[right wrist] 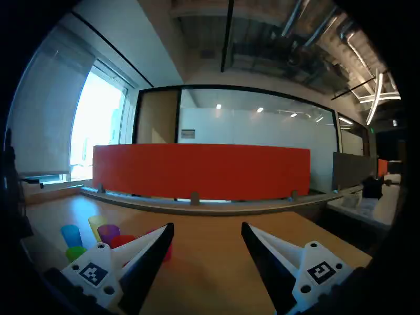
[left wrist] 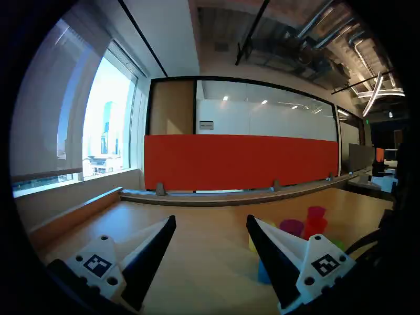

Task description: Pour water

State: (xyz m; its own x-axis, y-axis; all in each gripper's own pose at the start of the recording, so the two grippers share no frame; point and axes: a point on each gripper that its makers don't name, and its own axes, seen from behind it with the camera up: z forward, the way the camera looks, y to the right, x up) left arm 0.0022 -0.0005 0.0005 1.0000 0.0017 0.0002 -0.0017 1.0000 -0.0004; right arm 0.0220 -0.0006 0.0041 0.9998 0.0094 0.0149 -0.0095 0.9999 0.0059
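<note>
Left gripper view: left tongs are spread wide with nothing between them, hovering low over the wooden bench. The task's things are the coloured cups, standing on the bench off to the right of frame and partly hidden behind the right finger. The magenta cup is at the back, with the purple cup just in front of it. The bunch is off the line of the tongs' gap. An orange divider runs along the bench's far edge, and a window is at left.

Right gripper view: right tongs are also spread and empty, in the same low hover. The cluster sits at lower left here, beside and partly behind the left finger: blue cup, yellow cup, and green cup nearest. All are upright and packed close. I cannot tell which holds water, as the rims are seen too flat-on.

The step in hand looks like the reach: nothing is picked up and the pour has not begun. To do it well:
- Choose a cup on the outer edge of the bunch.
- Swing the tongs until that cup centres in the gap.
- Come in level and pinch the mid-wall, not the rim.
- Enter slowly, since these look like light plastic and the neighbours would likely topple at a nudge.
- Lift straight up and clear of the others before tilting.
- Use the other tongs to steady the receiving cup.
</note>
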